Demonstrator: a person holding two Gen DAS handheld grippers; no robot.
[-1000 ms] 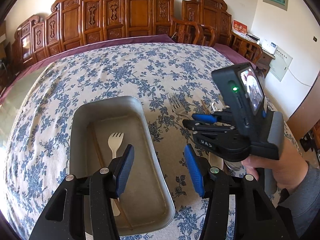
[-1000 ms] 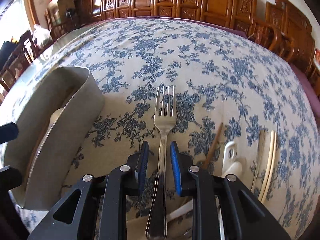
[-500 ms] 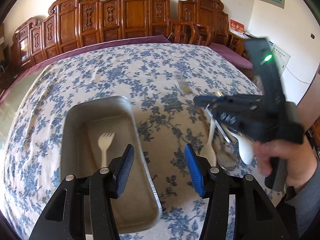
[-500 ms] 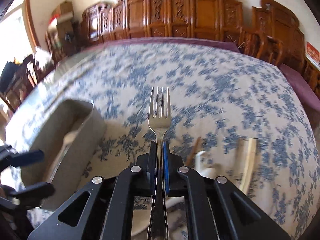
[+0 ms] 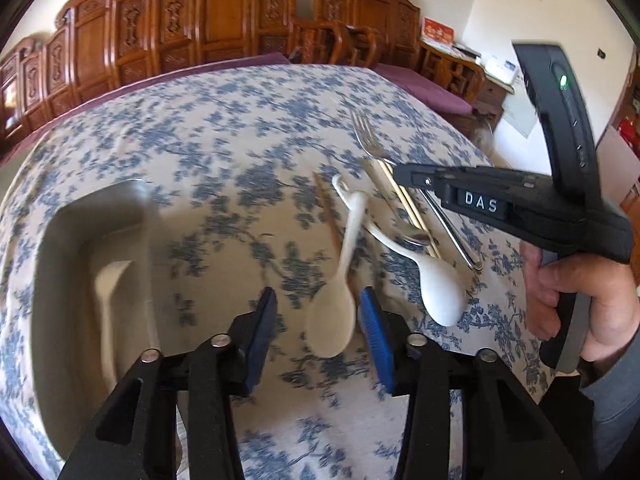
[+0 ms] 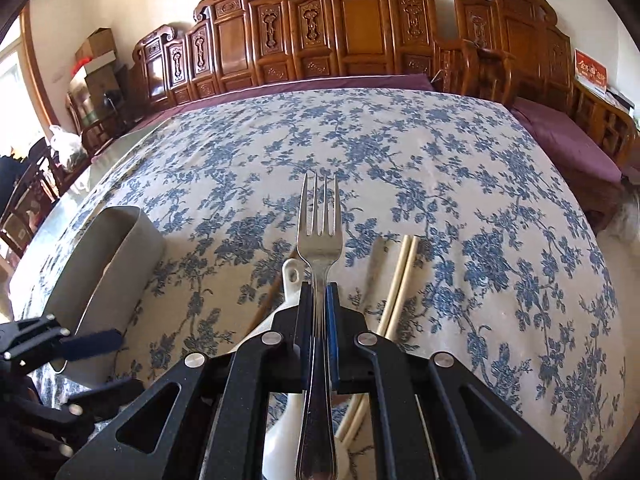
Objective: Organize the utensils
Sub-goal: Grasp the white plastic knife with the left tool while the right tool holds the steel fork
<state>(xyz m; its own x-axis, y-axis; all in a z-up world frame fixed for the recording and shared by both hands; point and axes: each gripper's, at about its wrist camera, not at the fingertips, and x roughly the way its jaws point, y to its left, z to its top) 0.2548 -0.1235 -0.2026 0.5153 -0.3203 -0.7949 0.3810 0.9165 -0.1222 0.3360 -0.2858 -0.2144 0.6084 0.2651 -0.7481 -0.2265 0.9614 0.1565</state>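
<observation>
Right hand-held gripper (image 6: 316,312) clamps the metal fork (image 6: 319,240) (mid-handle); left hand-held gripper (image 5: 316,320), jaws just narrowing, straddles the white spoon (image 5: 334,312) ungripped. Risk: the fork pivots loose before the tray (image 6: 104,264) at nine o'clock.

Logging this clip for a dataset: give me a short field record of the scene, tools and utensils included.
surface: floral tablecloth
tray: metal, holds a pale fork
right tool: shut on metal fork, lifted, tines forward
left tool: jaws just been closing, astride pale spoon, no grip seen
on cloth: white ladle spoon, chopsticks
</observation>
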